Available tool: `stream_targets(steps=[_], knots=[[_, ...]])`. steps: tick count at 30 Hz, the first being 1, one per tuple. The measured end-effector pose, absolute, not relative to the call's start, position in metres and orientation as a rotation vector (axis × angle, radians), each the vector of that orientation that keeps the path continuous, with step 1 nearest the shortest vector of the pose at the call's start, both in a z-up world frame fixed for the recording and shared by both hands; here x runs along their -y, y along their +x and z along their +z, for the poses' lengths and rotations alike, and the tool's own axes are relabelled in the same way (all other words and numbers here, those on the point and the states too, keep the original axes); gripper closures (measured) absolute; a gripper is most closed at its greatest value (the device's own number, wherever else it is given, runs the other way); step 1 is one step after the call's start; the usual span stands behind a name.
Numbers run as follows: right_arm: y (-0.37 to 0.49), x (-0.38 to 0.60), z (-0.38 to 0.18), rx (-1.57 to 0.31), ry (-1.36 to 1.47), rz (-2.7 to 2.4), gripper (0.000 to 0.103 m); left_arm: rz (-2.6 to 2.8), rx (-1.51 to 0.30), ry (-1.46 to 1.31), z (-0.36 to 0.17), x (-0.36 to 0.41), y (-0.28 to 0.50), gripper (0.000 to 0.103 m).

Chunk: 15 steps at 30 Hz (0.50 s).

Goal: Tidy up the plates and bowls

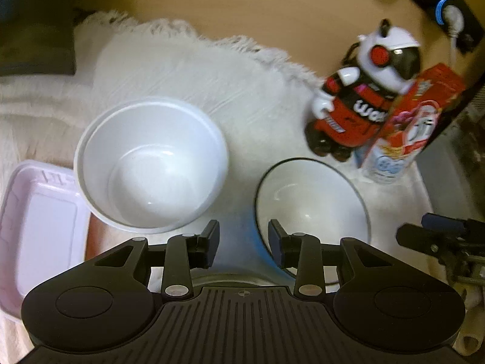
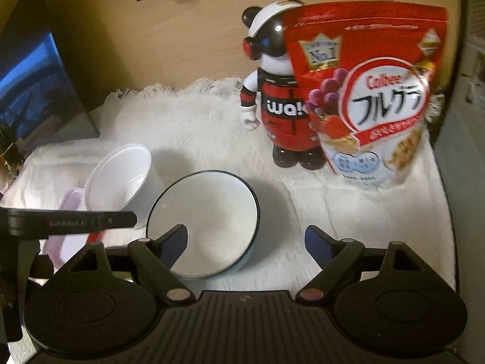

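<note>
While both grippers hover empty, left gripper half-open and right gripper wide, I see the black-rimmed bowl beside the plain white bowl on the fluffy cloth; a careless reach could tip either.

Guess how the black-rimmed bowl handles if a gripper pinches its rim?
The black-rimmed bowl looks glazed and glossy, so probably slippery and breakable. Its walls flare out, so a rim pinch may slide. It sits on a fluffy white cloth, so it could rock.
</note>
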State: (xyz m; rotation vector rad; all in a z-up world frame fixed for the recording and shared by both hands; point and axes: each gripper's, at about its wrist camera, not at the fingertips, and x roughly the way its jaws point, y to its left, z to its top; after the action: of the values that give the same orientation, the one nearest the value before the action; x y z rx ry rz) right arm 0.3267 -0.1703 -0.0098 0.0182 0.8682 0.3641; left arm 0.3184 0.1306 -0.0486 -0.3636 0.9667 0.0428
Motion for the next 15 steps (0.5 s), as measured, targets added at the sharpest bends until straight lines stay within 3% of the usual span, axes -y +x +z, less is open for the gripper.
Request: stream_targets(steps=[3,5,8,15], knots=[[0.347,0.164,-0.029,-0.942,0.025,0.345,0.019,0.021,-0.993,-0.382,-0.056,-0.129,0.326,0.065],[0.358,0.157,-0.045,-0.986,0.012,0.324,0.026,0.013,-1.011,-0.369,-0.061,-0.126,0.332,0.065],[0.370,0.154,-0.068,-1.088,0.048,0.329,0.049,0.013,-1.033,-0.372,-0.069,-0.123,0.338,0.065],[0.379,0.146,-0.089,-1.162,0.055,0.366,0.056,-0.033,-1.086,-0.390,-0.087,-0.117,0.359,0.065]])
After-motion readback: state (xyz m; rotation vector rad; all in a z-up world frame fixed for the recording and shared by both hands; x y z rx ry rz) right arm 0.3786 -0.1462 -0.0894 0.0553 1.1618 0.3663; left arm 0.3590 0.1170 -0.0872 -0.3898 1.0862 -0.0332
